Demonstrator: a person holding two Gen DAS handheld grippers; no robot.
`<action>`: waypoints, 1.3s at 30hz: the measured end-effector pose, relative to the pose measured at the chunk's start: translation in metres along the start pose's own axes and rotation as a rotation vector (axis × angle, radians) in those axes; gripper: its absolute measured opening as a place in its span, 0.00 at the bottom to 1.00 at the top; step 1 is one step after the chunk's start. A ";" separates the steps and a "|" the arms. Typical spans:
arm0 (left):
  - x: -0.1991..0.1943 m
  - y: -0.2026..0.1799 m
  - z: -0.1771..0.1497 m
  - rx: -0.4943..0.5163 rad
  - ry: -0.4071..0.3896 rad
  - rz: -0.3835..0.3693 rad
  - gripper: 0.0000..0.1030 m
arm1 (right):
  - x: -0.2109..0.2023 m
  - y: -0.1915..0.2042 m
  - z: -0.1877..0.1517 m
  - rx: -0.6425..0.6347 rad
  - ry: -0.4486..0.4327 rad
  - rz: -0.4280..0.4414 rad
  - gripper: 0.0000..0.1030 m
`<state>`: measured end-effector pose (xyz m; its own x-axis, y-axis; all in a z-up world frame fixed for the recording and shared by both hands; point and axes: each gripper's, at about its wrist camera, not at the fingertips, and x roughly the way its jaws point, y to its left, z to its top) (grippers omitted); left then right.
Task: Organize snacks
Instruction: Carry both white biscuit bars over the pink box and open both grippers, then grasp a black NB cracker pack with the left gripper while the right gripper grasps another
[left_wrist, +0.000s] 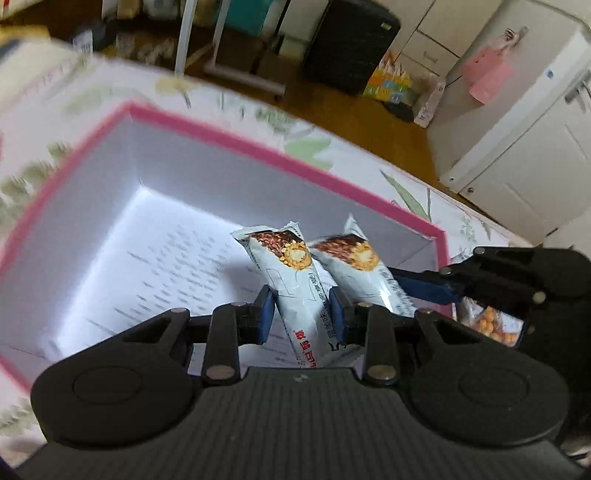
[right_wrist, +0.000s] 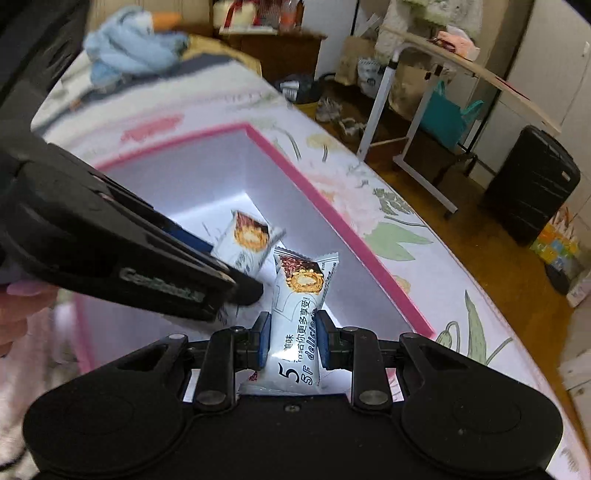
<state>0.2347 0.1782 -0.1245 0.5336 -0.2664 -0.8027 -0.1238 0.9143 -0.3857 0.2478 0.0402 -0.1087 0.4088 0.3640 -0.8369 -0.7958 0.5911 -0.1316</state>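
A pink-rimmed box (left_wrist: 229, 142) with white walls and a printed sheet on its floor lies on a floral cloth; it also shows in the right wrist view (right_wrist: 295, 166). My left gripper (left_wrist: 303, 312) is shut on a white snack bar packet (left_wrist: 291, 273), held over the box interior. My right gripper (right_wrist: 291, 338) is shut on a second white snack bar packet (right_wrist: 299, 306), also over the box. In the left wrist view the right gripper (left_wrist: 517, 280) and its packet (left_wrist: 364, 267) sit just right of mine. In the right wrist view the left gripper (right_wrist: 110, 236) holds its packet (right_wrist: 247, 240) to the left.
A clear bag of orange snacks (left_wrist: 491, 325) lies by the box's right corner. The floral-covered surface (right_wrist: 406, 236) drops off to a wooden floor with a black suitcase (right_wrist: 532, 188), a white-framed side table (right_wrist: 424, 110) and white cabinets (left_wrist: 517, 147). Blue cloth (right_wrist: 133, 48) lies far back.
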 end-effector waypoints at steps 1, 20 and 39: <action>0.007 0.004 -0.001 -0.022 0.009 -0.008 0.30 | 0.006 0.001 0.000 -0.016 0.018 -0.016 0.29; -0.057 -0.021 -0.027 0.120 -0.085 0.001 0.49 | -0.131 -0.004 -0.071 0.318 -0.245 -0.032 0.48; -0.092 -0.144 -0.100 0.333 0.021 -0.125 0.49 | -0.204 -0.073 -0.221 0.896 -0.157 -0.043 0.55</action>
<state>0.1200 0.0405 -0.0409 0.5095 -0.3852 -0.7695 0.2226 0.9228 -0.3145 0.1236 -0.2359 -0.0453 0.5387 0.3833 -0.7503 -0.1598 0.9208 0.3557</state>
